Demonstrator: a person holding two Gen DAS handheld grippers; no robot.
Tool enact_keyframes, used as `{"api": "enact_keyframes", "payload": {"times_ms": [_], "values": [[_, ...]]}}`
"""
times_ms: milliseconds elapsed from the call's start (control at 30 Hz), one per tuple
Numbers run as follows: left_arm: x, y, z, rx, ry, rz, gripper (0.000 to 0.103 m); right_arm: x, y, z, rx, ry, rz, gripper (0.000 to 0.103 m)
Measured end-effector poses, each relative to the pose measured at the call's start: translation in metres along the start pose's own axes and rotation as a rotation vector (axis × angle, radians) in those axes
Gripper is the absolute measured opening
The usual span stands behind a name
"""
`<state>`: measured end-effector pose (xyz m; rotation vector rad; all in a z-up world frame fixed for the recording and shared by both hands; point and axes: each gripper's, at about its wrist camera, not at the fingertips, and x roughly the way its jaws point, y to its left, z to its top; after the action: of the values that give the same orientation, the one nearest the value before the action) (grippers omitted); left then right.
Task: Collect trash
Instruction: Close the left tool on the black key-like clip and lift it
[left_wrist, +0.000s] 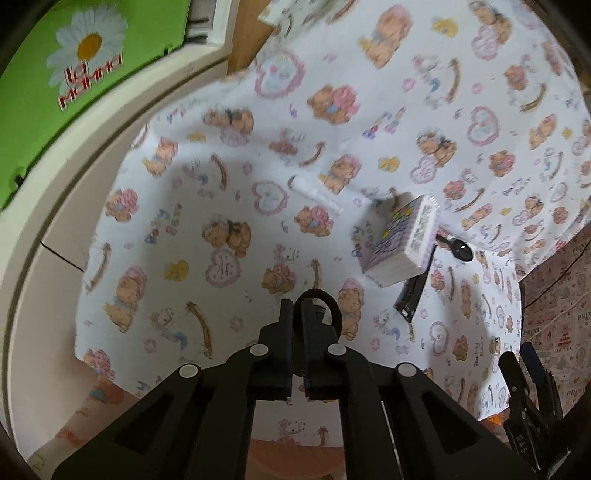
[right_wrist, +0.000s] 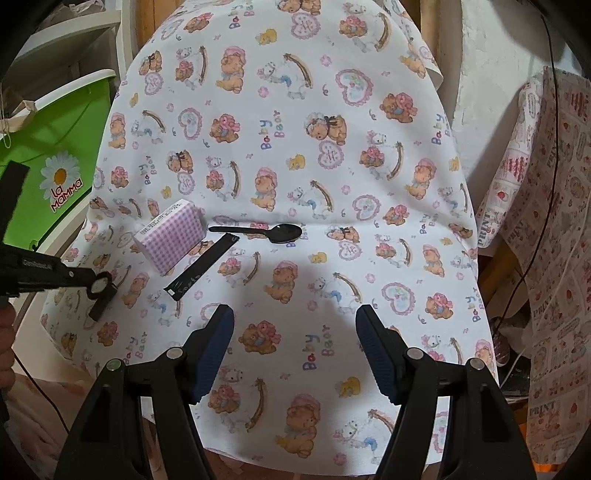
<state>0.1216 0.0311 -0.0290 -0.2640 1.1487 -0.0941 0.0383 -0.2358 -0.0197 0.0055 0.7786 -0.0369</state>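
In the left wrist view the left claw is clenched, its two black fingers pressed together around a small dark ring-shaped thing that curves out past its tips; what that thing is cannot be told. It hangs over a bench covered by a white cloth printed with teddy bears. Farther off on the cloth lies a white tube, and to the right a lilac checked tissue pack rests partly on a black wrapper, with a black plastic spoon just beyond it. A green bin with a daisy stands at the far left. In the right wrist view the right claw is released, its blue-padded fingers wide apart above bare cloth. Beyond it the spoon, the wrapper and the tissue pack lie near one another, and the left claw shows at the left edge over the cloth.
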Motion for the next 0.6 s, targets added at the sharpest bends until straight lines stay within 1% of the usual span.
{"api": "enact_keyframes", "payload": {"times_ms": [133, 233, 267, 300, 367, 400, 433, 500, 600], "values": [[-0.013, -0.003, 0.001, 0.031, -0.045, 0.002, 0.003, 0.0, 0.004, 0.001, -0.004, -0.006, 0.001, 0.07], [-0.021, -0.004, 0.001, 0.046, -0.072, 0.017, 0.003, -0.001, 0.009, 0.005, -0.004, -0.016, 0.017, 0.071], [-0.023, -0.005, 0.001, 0.05, -0.082, 0.025, 0.003, -0.002, 0.012, 0.008, -0.003, -0.022, 0.024, 0.073], [-0.026, -0.004, 0.001, 0.053, -0.096, 0.039, 0.003, -0.002, 0.015, 0.01, -0.002, -0.03, 0.031, 0.075], [-0.032, -0.005, 0.0, 0.055, -0.151, 0.105, 0.003, -0.004, 0.023, 0.019, 0.003, -0.064, 0.061, 0.078], [-0.033, -0.005, -0.001, 0.057, -0.169, 0.123, 0.003, -0.004, 0.027, 0.022, 0.005, -0.074, 0.073, 0.079], [-0.036, -0.003, -0.001, 0.055, -0.177, 0.122, 0.003, -0.004, 0.033, 0.027, 0.009, -0.086, 0.091, 0.081], [-0.038, 0.002, 0.0, 0.037, -0.177, 0.094, 0.003, -0.001, 0.045, 0.036, 0.019, -0.11, 0.13, 0.085], [-0.039, 0.008, 0.003, 0.018, -0.181, 0.095, 0.003, 0.008, 0.063, 0.046, 0.024, -0.122, 0.155, 0.085]]}}
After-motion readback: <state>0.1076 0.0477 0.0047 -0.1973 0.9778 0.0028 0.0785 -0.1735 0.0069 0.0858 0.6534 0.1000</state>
